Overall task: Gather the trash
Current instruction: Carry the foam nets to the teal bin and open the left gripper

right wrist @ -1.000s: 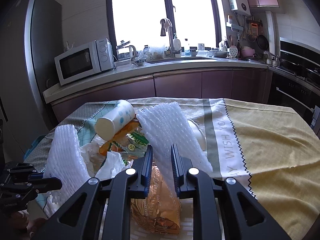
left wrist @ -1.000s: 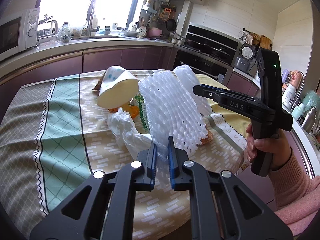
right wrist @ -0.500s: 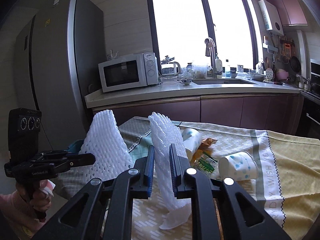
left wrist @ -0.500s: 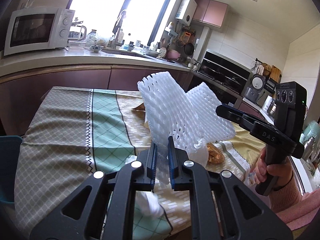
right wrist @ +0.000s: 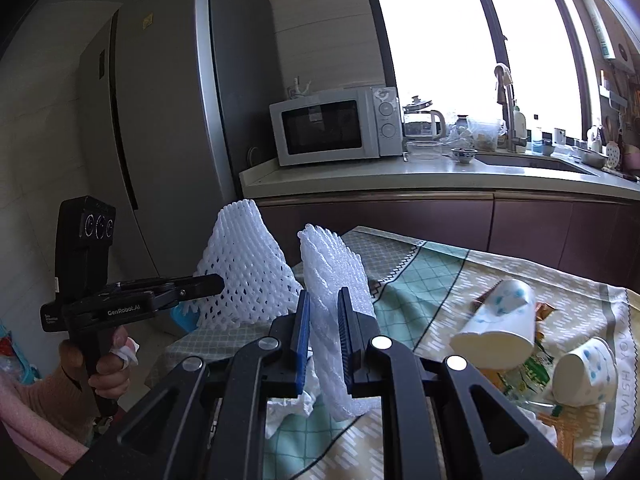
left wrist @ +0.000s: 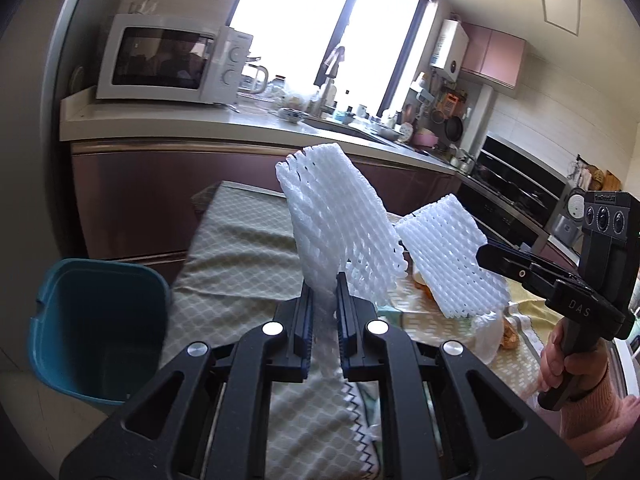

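My left gripper [left wrist: 323,286] is shut on a white foam net sleeve [left wrist: 340,216] and holds it in the air above the table's left end. A teal bin [left wrist: 96,320] stands on the floor below and left of it. My right gripper [right wrist: 323,300] is shut on a second white foam net sleeve [right wrist: 334,268], also lifted above the table. Each gripper shows in the other's view: the right gripper [left wrist: 486,258] with its sleeve [left wrist: 444,256], the left gripper [right wrist: 214,282] with its sleeve [right wrist: 244,264]. Two paper cups [right wrist: 496,324] [right wrist: 584,372] lie on their sides among wrappers [right wrist: 520,372].
The table has a patterned green and yellow cloth [right wrist: 432,280]. A white plastic bag [left wrist: 488,336] and a brown wrapper [left wrist: 508,334] lie on it. A fridge [right wrist: 160,120] stands left of the table. A counter with a microwave [right wrist: 336,128] and sink runs behind.
Both grippers have lifted their foam sleeves off the trash pile and swung left past the table's end. The teal bin has come into the left wrist view.
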{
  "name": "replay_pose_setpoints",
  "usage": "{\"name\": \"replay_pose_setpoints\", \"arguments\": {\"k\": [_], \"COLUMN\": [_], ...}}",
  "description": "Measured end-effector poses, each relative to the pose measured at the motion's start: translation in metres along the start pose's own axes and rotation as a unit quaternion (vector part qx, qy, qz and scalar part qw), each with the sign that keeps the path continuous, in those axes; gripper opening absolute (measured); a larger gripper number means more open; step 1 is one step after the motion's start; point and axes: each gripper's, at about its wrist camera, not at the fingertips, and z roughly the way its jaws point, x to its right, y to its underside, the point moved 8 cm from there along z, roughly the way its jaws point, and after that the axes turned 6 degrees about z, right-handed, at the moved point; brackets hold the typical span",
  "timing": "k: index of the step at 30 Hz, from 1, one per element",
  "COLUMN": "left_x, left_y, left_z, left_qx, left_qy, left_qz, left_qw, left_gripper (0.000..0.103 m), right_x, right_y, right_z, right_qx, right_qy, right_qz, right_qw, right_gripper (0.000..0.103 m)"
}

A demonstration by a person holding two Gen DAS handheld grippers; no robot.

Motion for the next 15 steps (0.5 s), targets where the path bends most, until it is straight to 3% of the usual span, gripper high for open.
{"name": "replay_pose_setpoints", "arguments": {"k": [5,10,15], "left_x": [-0.072,-0.147,-0.200], "left_y": [0.002,0.019,0.044], "left_z": [-0.022,-0.030,-0.021], "left_qx": [0.003,-0.024,-0.060], "left_qy": [-0.076,-0.139,-0.169], "left_qz": [-0.026,-0.057,-0.081], "left_qw": [0.9968,0.9883,0.9805], "left_gripper": [0.011,0.011,0.011], "right_x": [-0.048,-0.098,-0.137], "right_y": [-0.016,-0.025,-0.021], "right_z": [0.054,0.114,0.166], "right_qx": [-0.030,-0.068,-0.114], "right_qy": [-0.058,-0.101,-0.115], "right_qz": [-0.040,-0.069,-0.091], "right_qw": [0.997,0.990,0.983], "right_gripper": [0.013,0.013,0.013]}}
